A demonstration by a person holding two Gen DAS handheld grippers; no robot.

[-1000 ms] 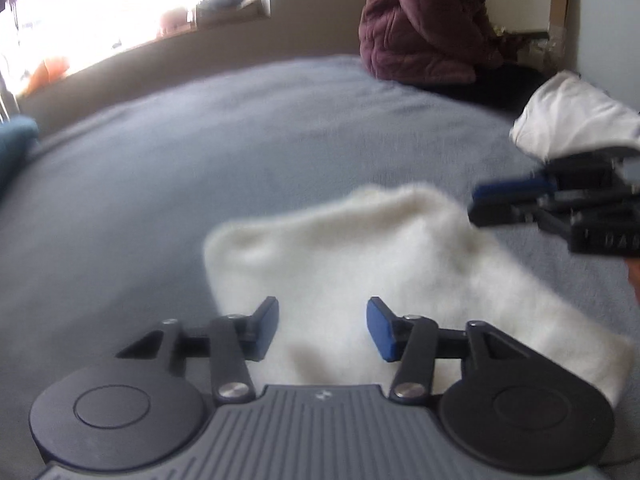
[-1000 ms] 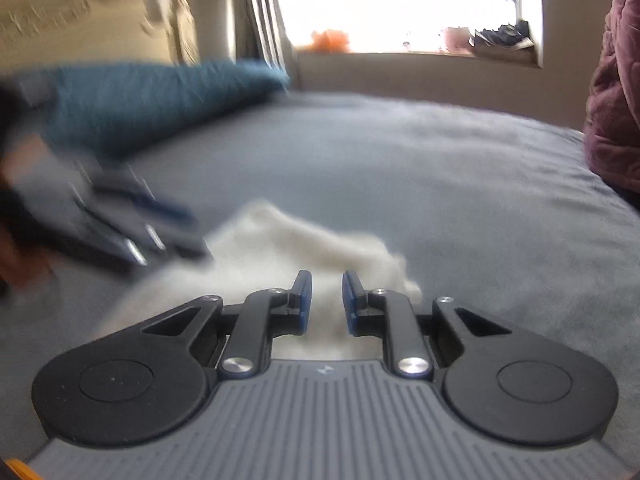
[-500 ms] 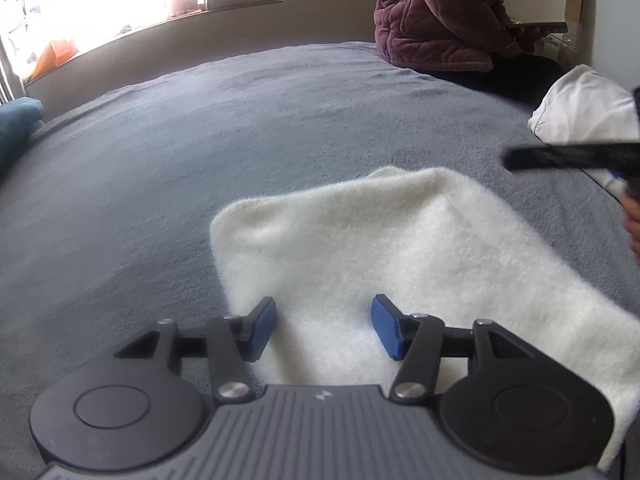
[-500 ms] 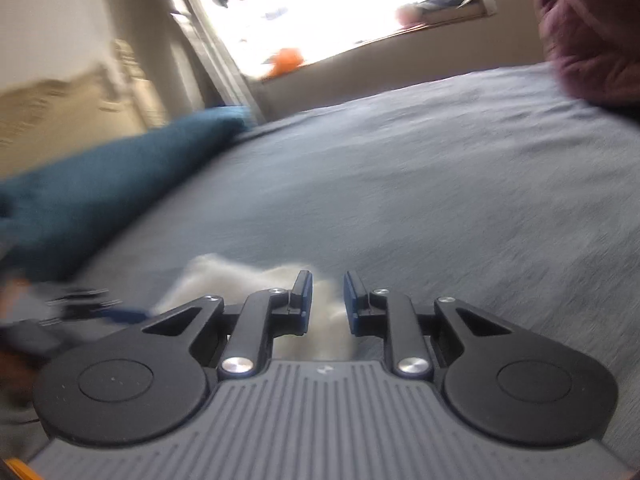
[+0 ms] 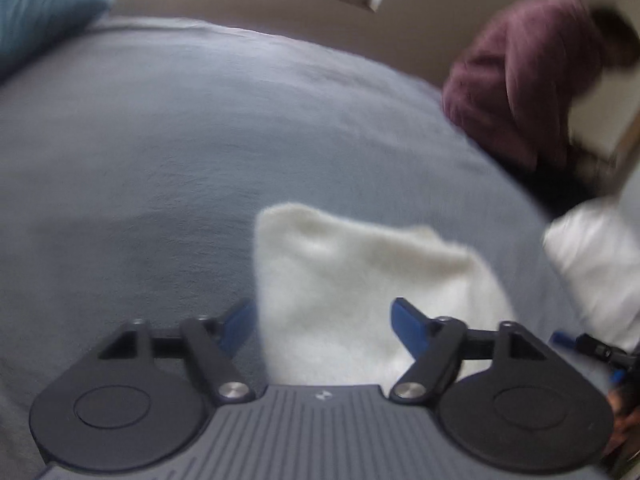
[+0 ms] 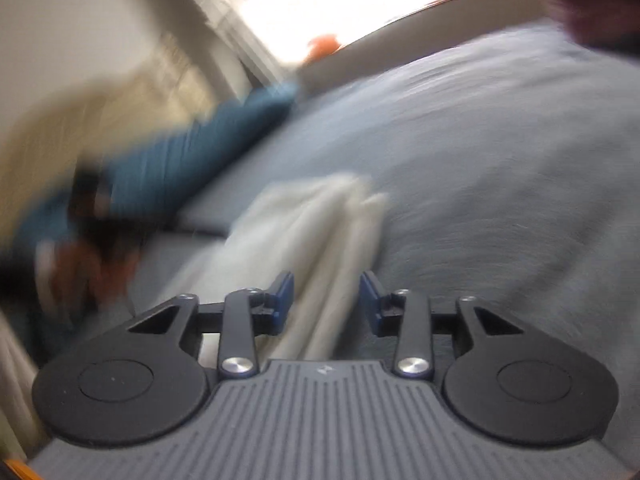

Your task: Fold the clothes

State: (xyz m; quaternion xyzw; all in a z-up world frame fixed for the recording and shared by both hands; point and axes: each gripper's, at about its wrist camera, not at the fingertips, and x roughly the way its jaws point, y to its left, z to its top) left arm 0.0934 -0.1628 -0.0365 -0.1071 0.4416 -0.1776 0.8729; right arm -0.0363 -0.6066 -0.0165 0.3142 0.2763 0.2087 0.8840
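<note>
On the grey bedspread (image 5: 168, 152), just ahead of the left gripper (image 5: 322, 322), a folded white fleecy garment (image 5: 360, 280) is laid flat; its long axis is seen running from the near edge away and slightly to the right, with a rounded far corner pointing up-left. The left jaws are opening and stand wide, the garment's near edge lying between them without being pressed. In the right wrist view the right gripper (image 6: 326, 298) is also opening, its blue pads parted around the layered edge of the same garment (image 6: 316, 216), untouched by either pad. A teal cushion (image 6: 192, 152) is seen beyond, blurred
</note>
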